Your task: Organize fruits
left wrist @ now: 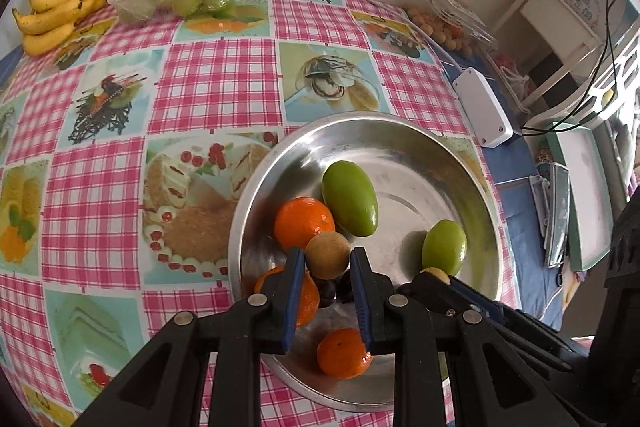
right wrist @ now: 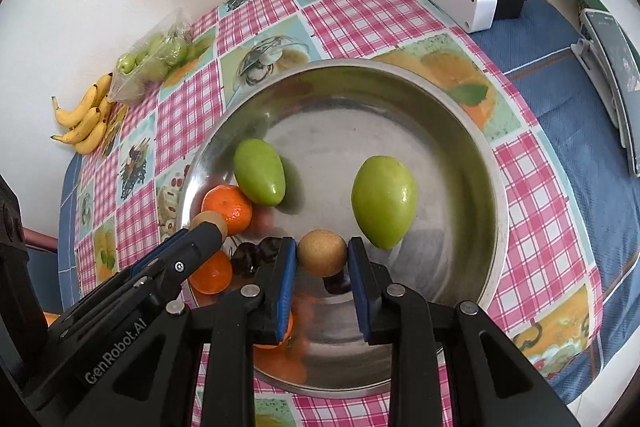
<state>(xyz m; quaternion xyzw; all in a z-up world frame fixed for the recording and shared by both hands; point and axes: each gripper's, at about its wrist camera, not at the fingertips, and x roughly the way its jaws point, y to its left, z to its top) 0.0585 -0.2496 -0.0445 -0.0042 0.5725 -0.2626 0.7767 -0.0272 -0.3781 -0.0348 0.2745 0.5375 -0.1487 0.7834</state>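
Clearly printed on left claw [right wrist: 208,227] body: "GenRobot.AI". Left claw [left wrist: 327,255] clamped on 1 small brown fruit [left wrist: 328,254]; right claw [right wrist: 322,253] clamped on another brown fruit [right wrist: 322,253]. Both poised over steel bowl [right wrist: 460,131] holding 2 green fruits [right wrist: 384,201], 3 oranges [right wrist: 227,207], dark cherries [right wrist: 250,259], on checked surface [right wrist: 352,11].

Soft, even daylight is seen in both fisheye views. The steel bowl [right wrist: 476,131] is marked by dull glare and blurred reflections. Edges are strongly curved, and corners are blacked out.
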